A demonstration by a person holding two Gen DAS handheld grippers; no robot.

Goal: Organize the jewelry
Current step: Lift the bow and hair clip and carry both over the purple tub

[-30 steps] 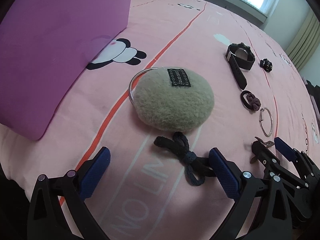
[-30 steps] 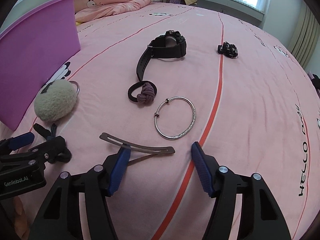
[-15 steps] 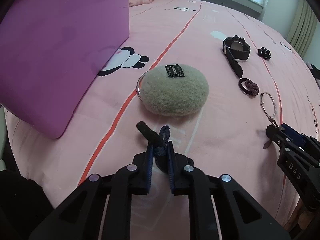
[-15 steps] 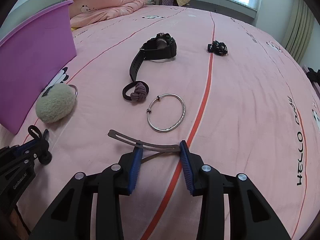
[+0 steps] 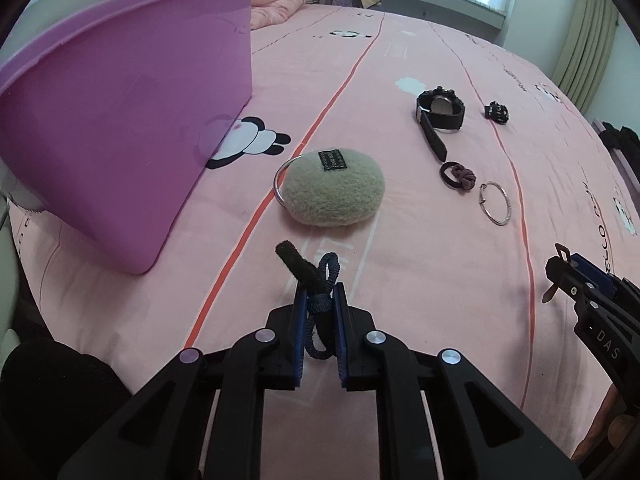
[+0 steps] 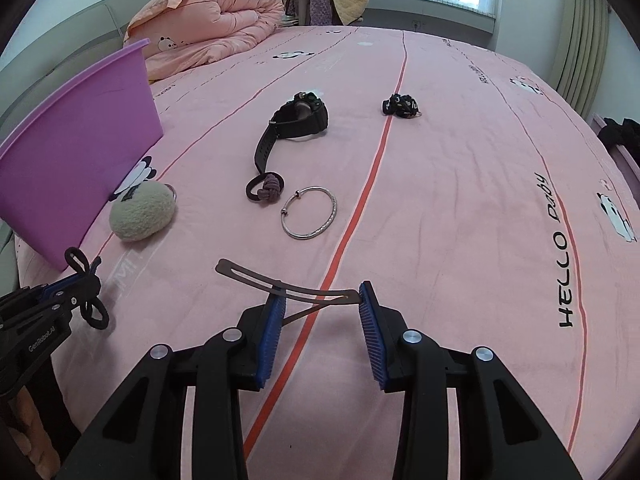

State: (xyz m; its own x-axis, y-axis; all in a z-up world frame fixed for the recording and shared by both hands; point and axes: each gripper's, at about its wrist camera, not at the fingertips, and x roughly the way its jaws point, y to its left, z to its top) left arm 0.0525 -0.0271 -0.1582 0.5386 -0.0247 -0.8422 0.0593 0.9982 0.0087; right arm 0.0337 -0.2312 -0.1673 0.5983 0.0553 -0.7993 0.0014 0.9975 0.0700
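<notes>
Both grippers closed & lifted since prior frames: left gripper [image 5: 319, 300] fingers now pinch the dark bow hair tie [image 5: 316, 280] clear of the bed, right gripper [image 6: 322, 304] fingers part-closed across the metal hair clip [image 6: 288, 286], both pieces prob. ready for purple bin [image 5: 120, 128].
</notes>
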